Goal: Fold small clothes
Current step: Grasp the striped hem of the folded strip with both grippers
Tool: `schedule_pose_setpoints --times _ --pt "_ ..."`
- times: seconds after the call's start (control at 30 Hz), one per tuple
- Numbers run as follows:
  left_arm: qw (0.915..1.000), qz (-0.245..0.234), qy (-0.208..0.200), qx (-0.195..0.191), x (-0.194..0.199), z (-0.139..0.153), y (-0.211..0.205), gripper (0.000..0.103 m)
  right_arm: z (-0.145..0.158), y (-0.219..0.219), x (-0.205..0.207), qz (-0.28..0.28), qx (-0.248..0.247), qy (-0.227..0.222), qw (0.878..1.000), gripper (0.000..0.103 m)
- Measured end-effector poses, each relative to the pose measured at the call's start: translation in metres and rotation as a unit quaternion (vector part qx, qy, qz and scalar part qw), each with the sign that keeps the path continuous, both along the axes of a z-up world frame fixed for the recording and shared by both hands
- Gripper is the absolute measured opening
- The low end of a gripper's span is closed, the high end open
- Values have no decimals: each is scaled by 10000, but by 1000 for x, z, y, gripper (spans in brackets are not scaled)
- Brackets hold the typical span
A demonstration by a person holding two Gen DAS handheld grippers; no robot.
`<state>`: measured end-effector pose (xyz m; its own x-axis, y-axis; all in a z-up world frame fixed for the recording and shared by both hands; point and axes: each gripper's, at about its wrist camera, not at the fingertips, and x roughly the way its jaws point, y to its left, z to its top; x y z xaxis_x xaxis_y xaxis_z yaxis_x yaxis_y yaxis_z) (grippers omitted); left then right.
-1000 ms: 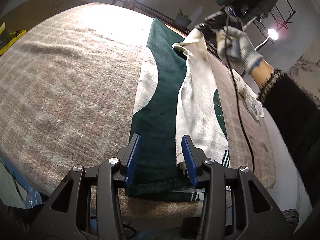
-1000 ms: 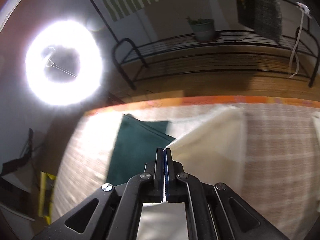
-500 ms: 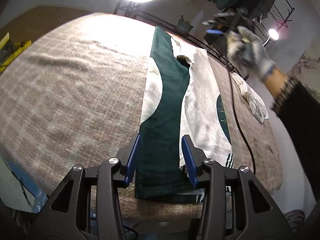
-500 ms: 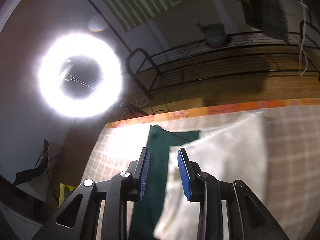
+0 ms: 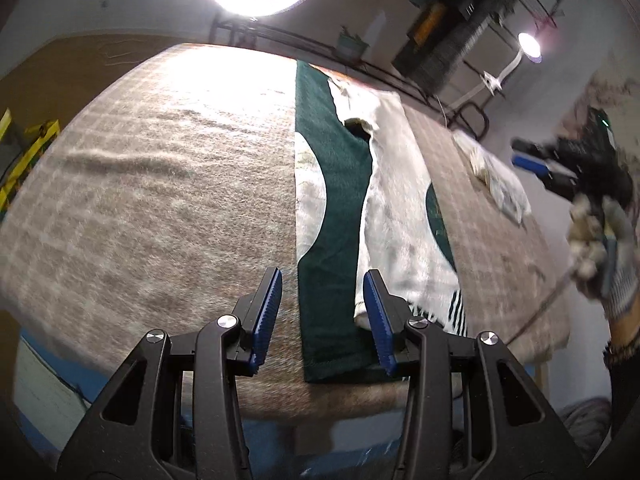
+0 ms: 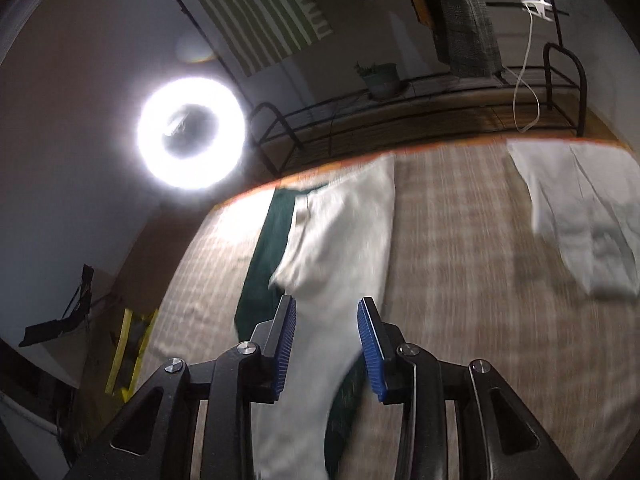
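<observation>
While the green-and-white garment lies flat on the surface, the left gripper is held above its near end, jaws apart. The right gripper, just opened and empty, is held above it too.

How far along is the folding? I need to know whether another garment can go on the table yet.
Done: the green and white garment lies flat, its white side folded lengthwise over the green. In hand: nothing; the left tongs and right tongs stand open and empty, the right ones having just been opening. Left: the long strip looks to need folding crosswise, and a crumpled white garment waits beside it.
</observation>
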<state>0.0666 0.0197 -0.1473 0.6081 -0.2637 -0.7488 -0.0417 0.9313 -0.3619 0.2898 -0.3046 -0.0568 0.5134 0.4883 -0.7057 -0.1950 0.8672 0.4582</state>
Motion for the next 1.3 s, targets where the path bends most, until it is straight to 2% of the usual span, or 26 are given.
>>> schedule_pose_setpoints --times 0.17,0.27,0.37,0.47,0.7,0.77,0.9,0.97,1.0,1.1,1.3 --pt "9980 -331 530 84 6 -17 5 43 -39 8 -77 299 -74 481 9984 40" --pt "9959 -362 811 -194 4 -35 6 43 -75 24 -113 599 -147 1014 9929 41" --pt "9915 -292 1116 -596 2 -54 6 43 -101 37 -133 840 -234 1324 9874 41" --pt "9886 -285 1254 -783 2 -64 5 43 -124 43 -148 1000 -209 1573 9823 41" --pt "9846 -213 1309 -1140 0 -71 8 43 -144 40 -158 1118 195 1710 9787 41" --pt "9844 -232 1302 -1162 0 -71 8 42 -145 41 -156 1203 299 1716 9773 37" --pt "9835 -467 1375 -1080 3 -75 -2 11 -152 43 -158 1338 539 1805 9729 24" --pt "9850 -523 1319 -977 3 -74 -4 5 -152 46 -159 1414 537 1760 9727 15" --pt "9851 -560 1303 -976 4 -74 -5 3 -153 48 -159 1494 522 1783 9712 7" --pt "9863 -578 1207 -966 3 -70 -5 1 -157 48 -159 1457 591 1821 9706 0" --pt "9894 -568 915 -969 6 -55 -4 0 -149 40 -158 1377 797 1690 9727 0"
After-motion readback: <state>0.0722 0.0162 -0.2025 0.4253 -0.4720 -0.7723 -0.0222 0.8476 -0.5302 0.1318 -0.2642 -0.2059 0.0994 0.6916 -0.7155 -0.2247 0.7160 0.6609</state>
